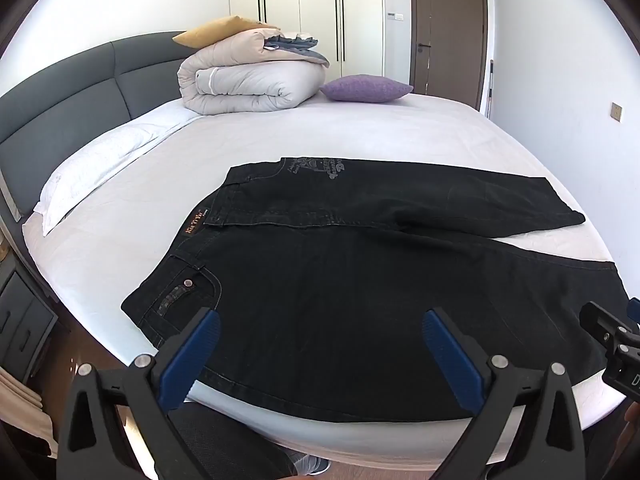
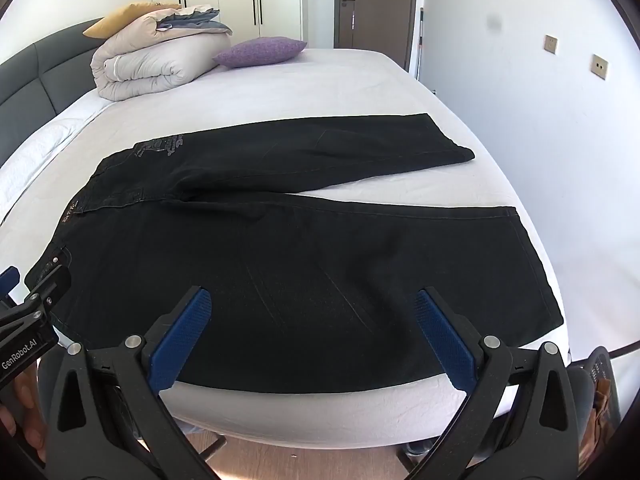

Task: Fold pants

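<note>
Black denim pants are lying flat on the white-sheeted bed, waistband pointing toward nine o'clock, legs spreading toward three. The left gripper is hovering at six o'clock over the hip, its blue-padded fingers gaping wide, gripping nothing. The right gripper is hanging over the near leg, equally wide apart, empty. A folded beige quilt is sitting at eleven o'clock.

Black pants are lying flat on the white bed — waistband leftward, legs spreading right. The left gripper is hovering over the near leg, jaws wide apart, gripping nothing — the right gripper is showing at the right edge.
</note>
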A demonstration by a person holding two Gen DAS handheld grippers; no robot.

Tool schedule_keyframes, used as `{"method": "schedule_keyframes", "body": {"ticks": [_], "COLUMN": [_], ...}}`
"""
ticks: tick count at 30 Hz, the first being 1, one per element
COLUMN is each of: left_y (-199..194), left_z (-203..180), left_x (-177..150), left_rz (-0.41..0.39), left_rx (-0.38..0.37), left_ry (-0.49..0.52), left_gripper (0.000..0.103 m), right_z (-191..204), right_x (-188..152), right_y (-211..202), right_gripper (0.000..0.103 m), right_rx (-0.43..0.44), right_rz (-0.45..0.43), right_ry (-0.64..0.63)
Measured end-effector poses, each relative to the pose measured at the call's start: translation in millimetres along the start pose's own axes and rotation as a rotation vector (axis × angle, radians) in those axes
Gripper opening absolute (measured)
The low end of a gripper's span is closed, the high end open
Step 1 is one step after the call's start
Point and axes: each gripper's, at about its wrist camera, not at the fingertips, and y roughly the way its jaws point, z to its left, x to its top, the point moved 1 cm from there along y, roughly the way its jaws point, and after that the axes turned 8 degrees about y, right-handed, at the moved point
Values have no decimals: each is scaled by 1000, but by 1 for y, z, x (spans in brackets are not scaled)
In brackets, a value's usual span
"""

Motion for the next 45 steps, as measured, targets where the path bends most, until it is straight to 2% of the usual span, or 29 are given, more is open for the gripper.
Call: {"method": "schedule_keyframes", "body": {"ticks": [45], "left_y": [5], "left_z": [-2], "left_x": [-2], "left_rz": [5], "left_rx": [-2], "left_ry": [3], "left_gripper": [103], "right_z": [2], "right_x": [-7], "right_y": [4], "right_gripper": [103], "right_rx": [3], "right_rz": [9], "right_ry": [5]}}
